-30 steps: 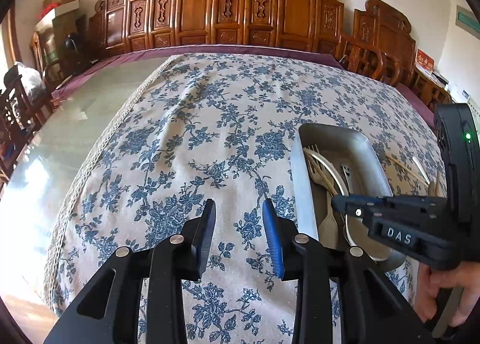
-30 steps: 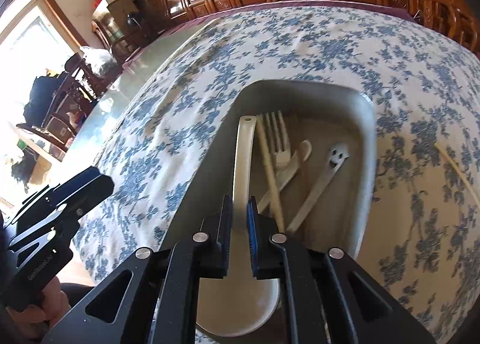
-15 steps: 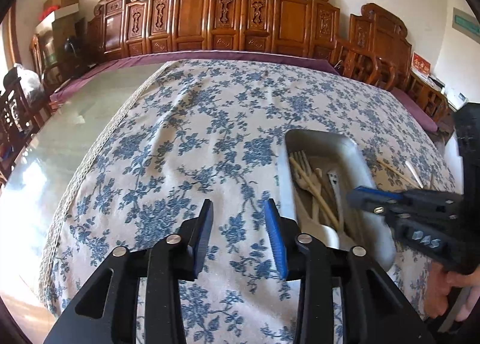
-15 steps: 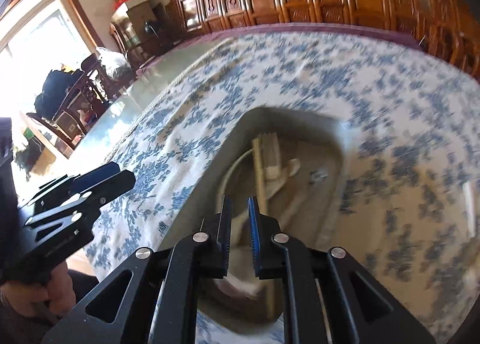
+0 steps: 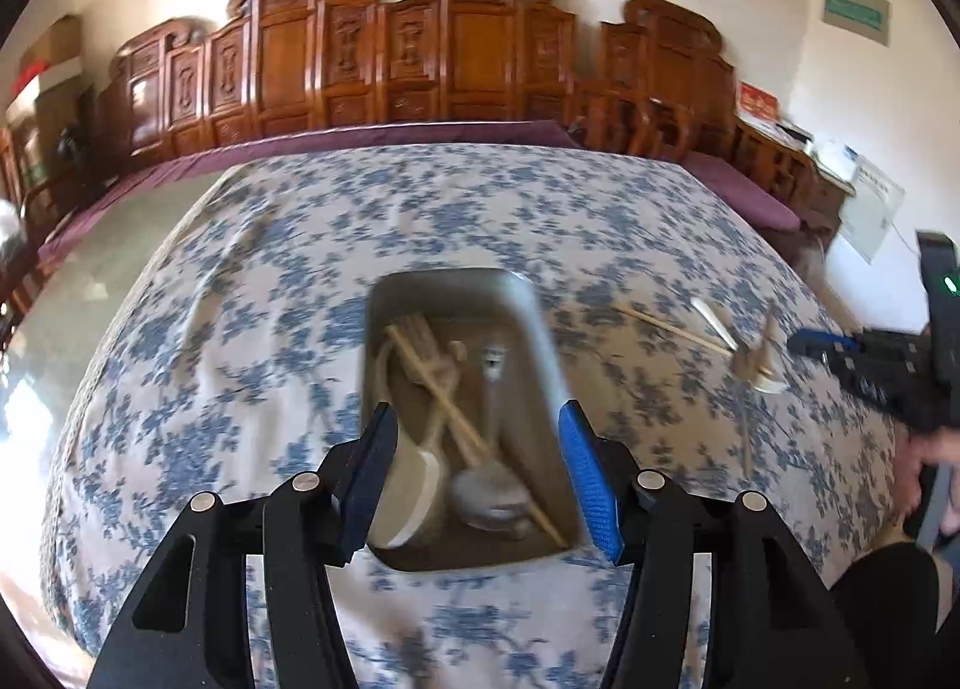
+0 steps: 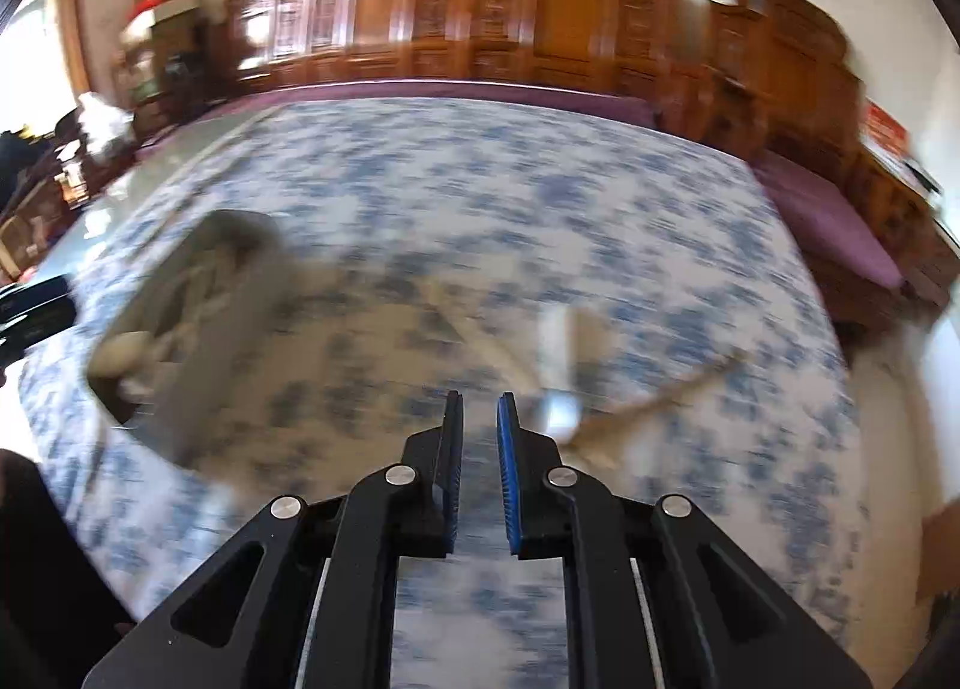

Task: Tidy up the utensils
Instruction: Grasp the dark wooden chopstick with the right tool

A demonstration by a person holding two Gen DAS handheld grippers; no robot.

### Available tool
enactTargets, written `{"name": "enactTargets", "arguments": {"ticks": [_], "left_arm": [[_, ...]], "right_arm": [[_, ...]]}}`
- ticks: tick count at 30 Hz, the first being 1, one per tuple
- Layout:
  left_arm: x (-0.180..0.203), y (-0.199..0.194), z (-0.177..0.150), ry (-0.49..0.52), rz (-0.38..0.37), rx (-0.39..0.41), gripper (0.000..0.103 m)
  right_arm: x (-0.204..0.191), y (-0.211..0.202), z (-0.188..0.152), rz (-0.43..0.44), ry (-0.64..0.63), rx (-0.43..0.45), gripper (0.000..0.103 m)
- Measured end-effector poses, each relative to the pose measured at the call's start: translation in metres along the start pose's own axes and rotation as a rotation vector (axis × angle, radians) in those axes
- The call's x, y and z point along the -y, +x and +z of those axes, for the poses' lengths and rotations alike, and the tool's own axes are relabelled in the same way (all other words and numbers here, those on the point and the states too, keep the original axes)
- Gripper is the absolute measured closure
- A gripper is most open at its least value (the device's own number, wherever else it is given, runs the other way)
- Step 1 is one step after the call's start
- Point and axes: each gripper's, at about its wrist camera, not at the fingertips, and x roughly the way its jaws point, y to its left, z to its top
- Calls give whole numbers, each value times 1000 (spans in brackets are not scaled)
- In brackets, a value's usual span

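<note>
The left tool hangs empty with jaws just widened above the tray of utensils; the right tool, nearly closed and empty, may skid the loose chopstick lying right of the tray across the worktop.

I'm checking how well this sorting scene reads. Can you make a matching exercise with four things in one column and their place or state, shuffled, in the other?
1. grey rectangular metal tray
2. pale wooden chopstick with spoons
3. left gripper
4. right gripper

A. jaws narrowly apart, empty
B. loose on the tablecloth, right of the tray
C. jaws wide apart, just been opening, empty
D. holds a ladle, fork, spoons, chopstick

Pairs: 1-D, 2-B, 3-C, 4-A
</note>
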Motion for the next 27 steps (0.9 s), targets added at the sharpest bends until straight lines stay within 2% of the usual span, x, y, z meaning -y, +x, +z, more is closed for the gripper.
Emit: {"name": "enactTargets", "arguments": {"ticks": [2, 7, 11, 17, 22, 24, 27], "left_arm": [[12, 3, -2, 13, -16, -12, 50], [46, 15, -2, 66, -45, -40, 50], [66, 21, -2, 99, -60, -45, 50], [82, 32, -7, 118, -70, -68, 50], [85, 35, -11, 112, -76, -82, 50], [85, 34, -13, 112, -76, -82, 50], [85, 31, -14, 112, -80, -79, 49]], "right_arm": [[22, 7, -4, -24, 30, -8, 79], [66, 41, -5, -34, 145, -56, 79], [86, 73, -3, -5, 256, -107, 79], [88, 94, 5, 6, 321, -143, 77], [71, 100, 14, -81, 267, -177, 76], [69, 101, 17, -116, 268, -196, 78], [74, 104, 19, -136, 326, -201, 86]]}}
